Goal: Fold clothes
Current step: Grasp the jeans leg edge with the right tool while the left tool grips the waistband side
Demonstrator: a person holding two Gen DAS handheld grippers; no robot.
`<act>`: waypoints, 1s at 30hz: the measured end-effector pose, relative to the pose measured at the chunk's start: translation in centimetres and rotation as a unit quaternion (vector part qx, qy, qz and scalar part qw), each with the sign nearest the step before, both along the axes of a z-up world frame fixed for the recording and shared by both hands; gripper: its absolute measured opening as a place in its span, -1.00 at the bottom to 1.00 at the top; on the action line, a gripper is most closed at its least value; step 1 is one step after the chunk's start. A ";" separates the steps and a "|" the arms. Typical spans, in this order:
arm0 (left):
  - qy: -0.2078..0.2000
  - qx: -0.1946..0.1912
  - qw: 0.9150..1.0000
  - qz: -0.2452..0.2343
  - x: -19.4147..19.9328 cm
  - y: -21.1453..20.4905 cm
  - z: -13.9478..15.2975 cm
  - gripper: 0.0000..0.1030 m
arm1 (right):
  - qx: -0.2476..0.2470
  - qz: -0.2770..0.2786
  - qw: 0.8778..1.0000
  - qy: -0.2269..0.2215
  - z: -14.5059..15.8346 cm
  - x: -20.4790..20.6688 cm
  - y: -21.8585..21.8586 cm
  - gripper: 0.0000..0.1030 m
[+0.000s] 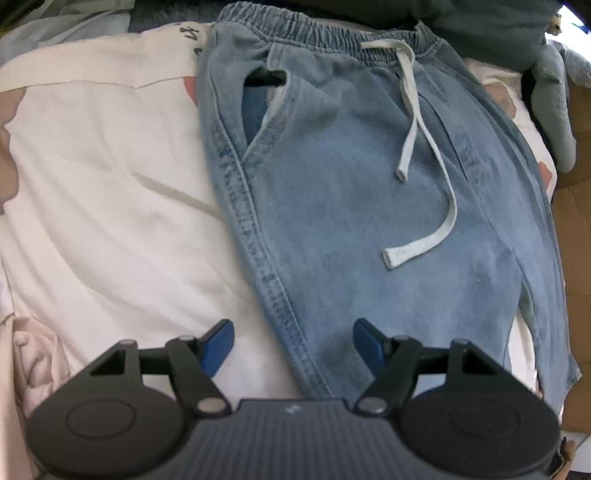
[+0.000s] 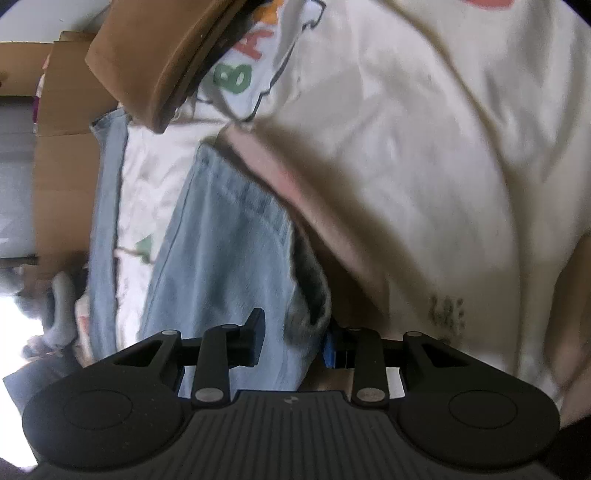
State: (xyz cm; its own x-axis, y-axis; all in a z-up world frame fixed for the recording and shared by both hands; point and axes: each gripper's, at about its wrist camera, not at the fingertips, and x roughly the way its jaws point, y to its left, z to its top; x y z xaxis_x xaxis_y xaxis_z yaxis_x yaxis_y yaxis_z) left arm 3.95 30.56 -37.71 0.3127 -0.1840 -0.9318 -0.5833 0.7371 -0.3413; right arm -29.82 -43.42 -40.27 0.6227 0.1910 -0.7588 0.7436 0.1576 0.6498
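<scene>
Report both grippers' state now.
Left gripper: open, empty, above the light blue denim trousers.
Right gripper: closed on a trouser leg hem.

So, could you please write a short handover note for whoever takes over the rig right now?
Left hand-held gripper: open, empty, above the jeans' side seam.
Right hand-held gripper: jaws around a fold of denim at a jeans edge; firm grip not certain.
Jeans lie on the cream sheet, waistband far from the left gripper, drawstring loose on top.
Done: no finished fold visible.
Left: fold the jeans.
</scene>
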 end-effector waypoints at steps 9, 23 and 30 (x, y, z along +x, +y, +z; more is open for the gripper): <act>-0.019 -0.022 1.000 -0.006 0.1 -0.1 -0.1 0.43 | -0.037 0.061 0.997 0.023 4.1 1.4 -0.9 -0.83; -0.043 -0.063 0.996 0.038 -0.5 0.3 -1.8 0.36 | -0.065 0.114 0.989 0.061 8.5 -0.5 -1.1 -0.82; -0.075 -0.072 0.992 0.074 -0.7 1.3 -1.5 0.17 | -0.062 0.116 0.988 0.077 7.8 -1.2 -0.5 -0.82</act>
State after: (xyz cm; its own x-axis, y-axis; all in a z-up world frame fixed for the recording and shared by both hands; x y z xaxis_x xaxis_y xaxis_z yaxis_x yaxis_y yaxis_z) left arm 3.20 31.91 -39.24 0.4792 -0.2532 -0.8404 -0.6163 0.5848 -0.5275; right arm -31.03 -43.91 -32.45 0.4481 0.2141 -0.8680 0.7672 0.4062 0.4963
